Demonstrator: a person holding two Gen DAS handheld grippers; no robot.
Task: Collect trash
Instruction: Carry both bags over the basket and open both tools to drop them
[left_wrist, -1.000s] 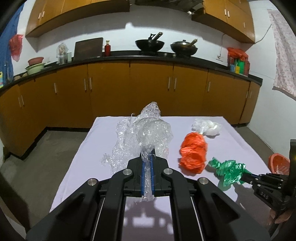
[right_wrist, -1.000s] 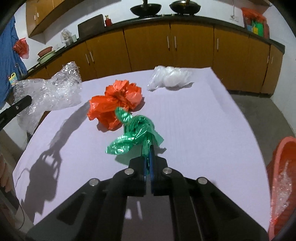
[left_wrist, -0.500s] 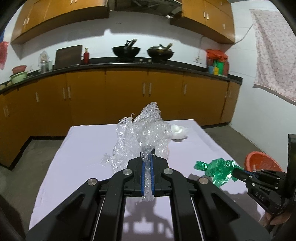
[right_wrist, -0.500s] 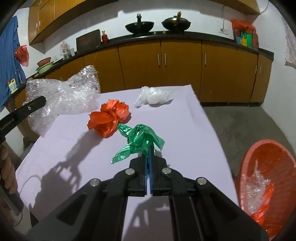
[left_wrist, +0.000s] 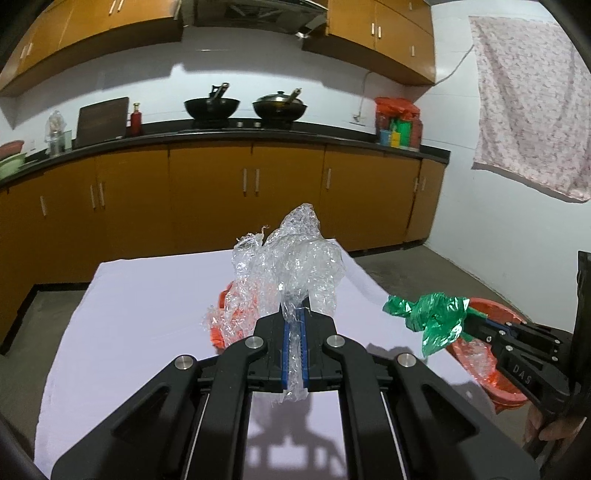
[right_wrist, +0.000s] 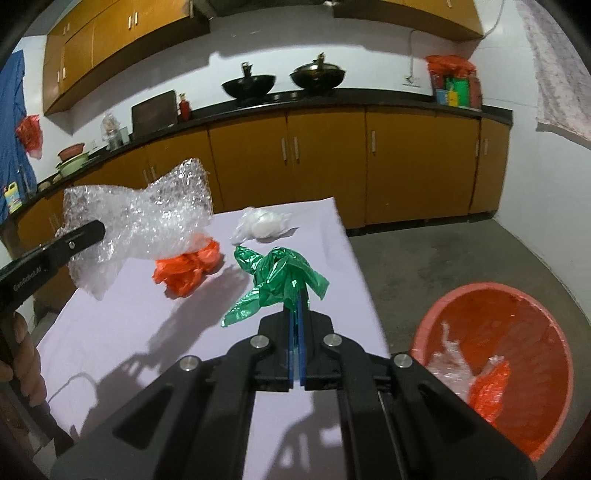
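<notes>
The left hand-held gripper (left_wrist: 294, 332) is clamped on a crumpled clear bubble-wrap sheet (left_wrist: 291, 266); the right hand-held gripper (right_wrist: 297, 310) pinches a crumpled green plastic bag (right_wrist: 277, 277). At four o'clock stands a round orange plastic basket (right_wrist: 517, 314). Farther, at eleven o'clock on the white-clothed counter (right_wrist: 147, 332), lie an orange plastic bag (right_wrist: 188, 269) and a white wad (right_wrist: 260, 227).

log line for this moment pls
left gripper: shut on clear bubble wrap | right gripper: shut on green plastic bag | round red bin: beside table
</notes>
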